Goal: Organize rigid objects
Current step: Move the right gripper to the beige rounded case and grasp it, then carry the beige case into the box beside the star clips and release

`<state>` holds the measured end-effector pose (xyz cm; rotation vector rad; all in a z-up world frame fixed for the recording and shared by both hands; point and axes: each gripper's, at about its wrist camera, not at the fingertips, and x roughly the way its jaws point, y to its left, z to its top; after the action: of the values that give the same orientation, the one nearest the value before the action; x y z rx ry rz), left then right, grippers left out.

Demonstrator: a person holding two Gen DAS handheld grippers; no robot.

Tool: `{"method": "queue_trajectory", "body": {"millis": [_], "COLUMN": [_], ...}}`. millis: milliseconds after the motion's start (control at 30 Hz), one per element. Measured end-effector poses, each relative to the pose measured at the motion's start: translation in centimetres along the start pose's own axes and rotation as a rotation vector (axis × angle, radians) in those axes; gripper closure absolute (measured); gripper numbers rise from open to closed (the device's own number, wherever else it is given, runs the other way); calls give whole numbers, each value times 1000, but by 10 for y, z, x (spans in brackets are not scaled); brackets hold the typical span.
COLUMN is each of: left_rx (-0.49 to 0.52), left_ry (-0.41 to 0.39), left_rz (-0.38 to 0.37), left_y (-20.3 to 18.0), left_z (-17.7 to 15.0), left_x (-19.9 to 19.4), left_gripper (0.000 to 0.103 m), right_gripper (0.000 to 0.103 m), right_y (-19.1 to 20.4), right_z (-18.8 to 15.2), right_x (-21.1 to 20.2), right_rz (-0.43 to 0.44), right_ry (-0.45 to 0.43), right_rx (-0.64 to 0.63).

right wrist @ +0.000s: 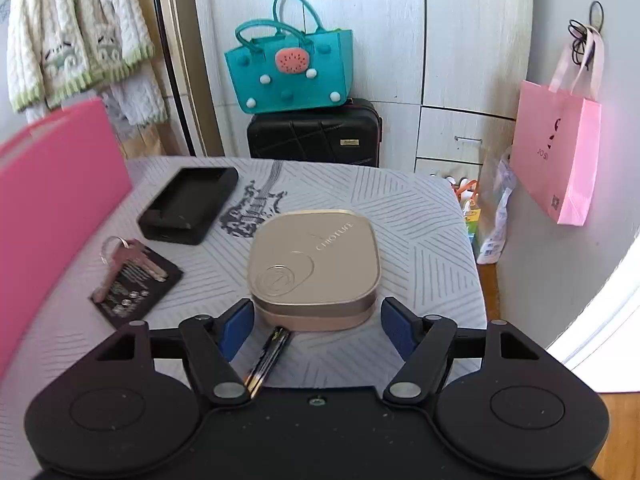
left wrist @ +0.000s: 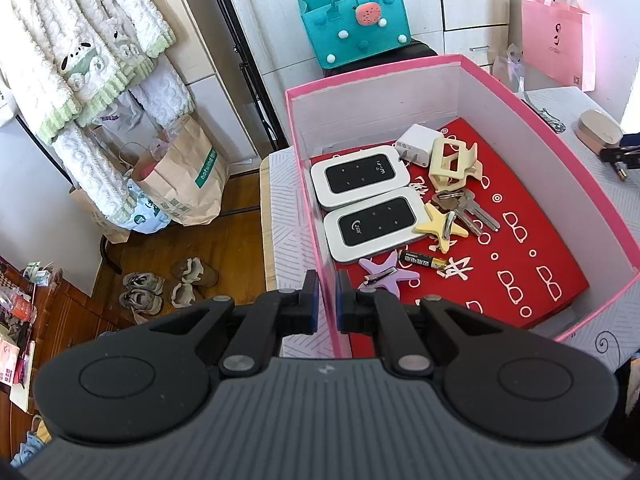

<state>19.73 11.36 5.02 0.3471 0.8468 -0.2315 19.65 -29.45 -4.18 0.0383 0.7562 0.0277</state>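
My left gripper (left wrist: 328,280) is shut on the left wall of the pink box (left wrist: 304,184). On the box's red floor lie two white pocket routers (left wrist: 360,178), a white charger (left wrist: 416,144), a cream hair claw (left wrist: 454,160), keys (left wrist: 468,210), a yellow star clip (left wrist: 438,228), a purple star clip (left wrist: 386,276) and a battery (left wrist: 422,261). My right gripper (right wrist: 317,312) stands open just before a gold square case (right wrist: 314,260) on the table; its pads flank the case's near edge without touching. A second battery (right wrist: 268,360) lies between its fingers.
A black phone case (right wrist: 188,204) and keys (right wrist: 128,258) on a black card (right wrist: 136,284) lie left of the gold case. The pink box's outer wall (right wrist: 52,200) rises at the left. Behind the table stand a black suitcase (right wrist: 316,132) and a teal bag (right wrist: 288,68).
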Motion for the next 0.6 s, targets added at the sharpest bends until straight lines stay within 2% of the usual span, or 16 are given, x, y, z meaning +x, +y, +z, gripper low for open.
{"method": "queue_trajectory", "body": {"millis": [100,267,333,400,600], "left_rx": [2,3,2,-2,-7], "left_ry": [-3,-6,-8,-9,-12], "left_rz": [-3,-10,-13,-18,-23], "left_y": [0,1,1,2,3], "left_z": [-1,-1,-1,-2,-2], "left_x": [0,0,0,0,0], "left_gripper": [96,96,96,96,96], "right_gripper": [16,15,16,26,26], "right_y": [3,6,7,7,8], "right_z": [-1,-3,-5,-6,-7], "right_x": [6,9,8,6,0], "right_rz": [-3,-1,-8,-23,-42], "right_ry": [-33,-71,-84,-95,-106], "right_rx": [-16,-21,-15,-9,2]}}
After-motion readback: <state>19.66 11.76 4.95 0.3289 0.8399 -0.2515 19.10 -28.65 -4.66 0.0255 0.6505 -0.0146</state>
